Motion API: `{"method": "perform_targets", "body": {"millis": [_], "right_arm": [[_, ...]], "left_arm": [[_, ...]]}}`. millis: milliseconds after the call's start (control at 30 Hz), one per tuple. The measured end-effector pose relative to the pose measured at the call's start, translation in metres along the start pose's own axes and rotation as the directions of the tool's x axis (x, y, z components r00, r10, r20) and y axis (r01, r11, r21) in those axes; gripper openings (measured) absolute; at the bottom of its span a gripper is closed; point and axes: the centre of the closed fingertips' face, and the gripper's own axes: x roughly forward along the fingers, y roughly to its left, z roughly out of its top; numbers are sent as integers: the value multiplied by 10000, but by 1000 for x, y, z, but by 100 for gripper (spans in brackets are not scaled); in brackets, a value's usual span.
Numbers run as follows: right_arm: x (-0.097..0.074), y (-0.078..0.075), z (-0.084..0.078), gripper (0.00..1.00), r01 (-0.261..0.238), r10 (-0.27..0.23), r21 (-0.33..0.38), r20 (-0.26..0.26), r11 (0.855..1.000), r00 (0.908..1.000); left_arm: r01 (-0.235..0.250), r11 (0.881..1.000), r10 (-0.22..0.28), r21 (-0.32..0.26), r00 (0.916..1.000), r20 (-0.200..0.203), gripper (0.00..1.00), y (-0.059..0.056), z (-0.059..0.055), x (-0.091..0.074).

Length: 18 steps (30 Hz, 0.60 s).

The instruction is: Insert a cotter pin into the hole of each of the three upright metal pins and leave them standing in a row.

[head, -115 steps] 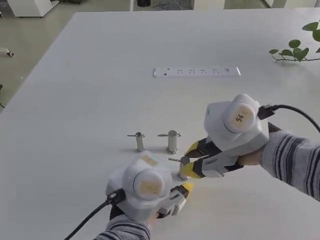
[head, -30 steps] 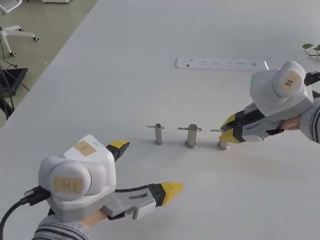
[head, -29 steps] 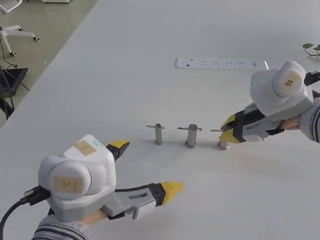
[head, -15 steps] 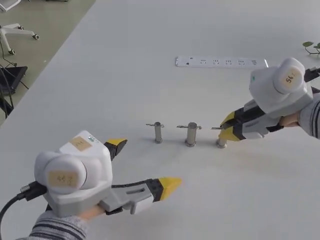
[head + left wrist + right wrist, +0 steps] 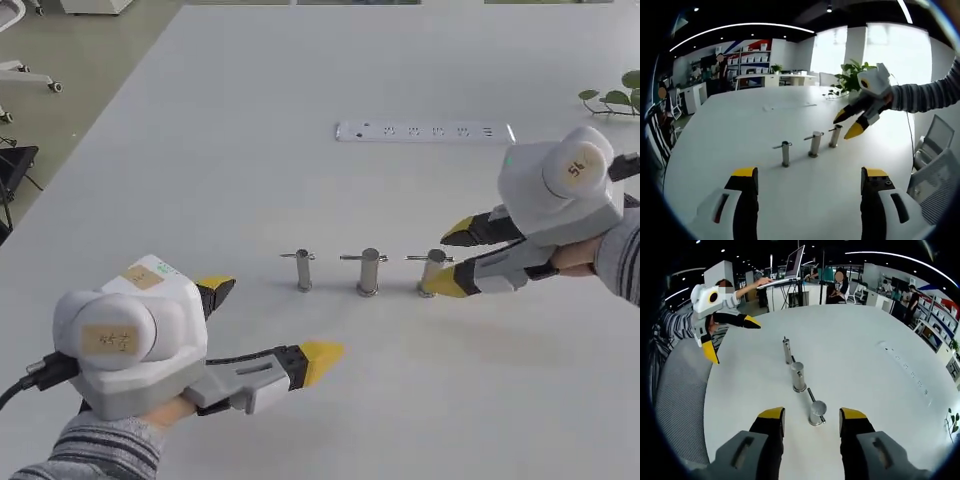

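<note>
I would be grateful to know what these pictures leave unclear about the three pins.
Head view: right pin's base, hidden behind the right hand-held gripper's lower jaw.
Right gripper view: farthest pin's cotter pin, too small.
Every view: the pins' holes, too small to see.

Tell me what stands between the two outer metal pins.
The middle pin, upright with its cotter pin through it, stands between the left pin and the right pin, as the head view shows.

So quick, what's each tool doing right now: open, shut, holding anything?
Left tool: open, holding nothing.
Right tool: open, empty, jaws either side of the nearest metal pin without gripping it.
</note>
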Motion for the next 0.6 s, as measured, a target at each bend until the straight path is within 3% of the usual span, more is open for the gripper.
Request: {"method": "perform_targets", "body": {"millis": [100,200,300,433,533,600], "right_arm": [[-6,5,1,48,519,-531,424,266,9977,9982],[-10,6,6,55,870,-979,1384,743,9865,9924],[-16,14,3,61,1234,-1393,1791,790,9761,9871],[-23,25,2,64,1754,-2080,2582,1046,9500,9725],[-24,26,3,69,1912,-2303,2807,1136,9406,9665],[-28,32,1,70,2055,-2531,3173,1167,9258,9604]], "left_arm": [[2,10000,-2,-56,10000,45,83,1,2,-2],[36,10000,-36,-24,10000,57,84,0,3,-3],[62,10000,-62,-29,9999,95,85,-1,4,-3],[2,9999,-1,-103,9999,143,86,0,5,-5],[-70,9999,73,-137,9998,180,86,0,6,-6],[-104,9997,107,-200,9998,158,87,2,5,-7]]}}
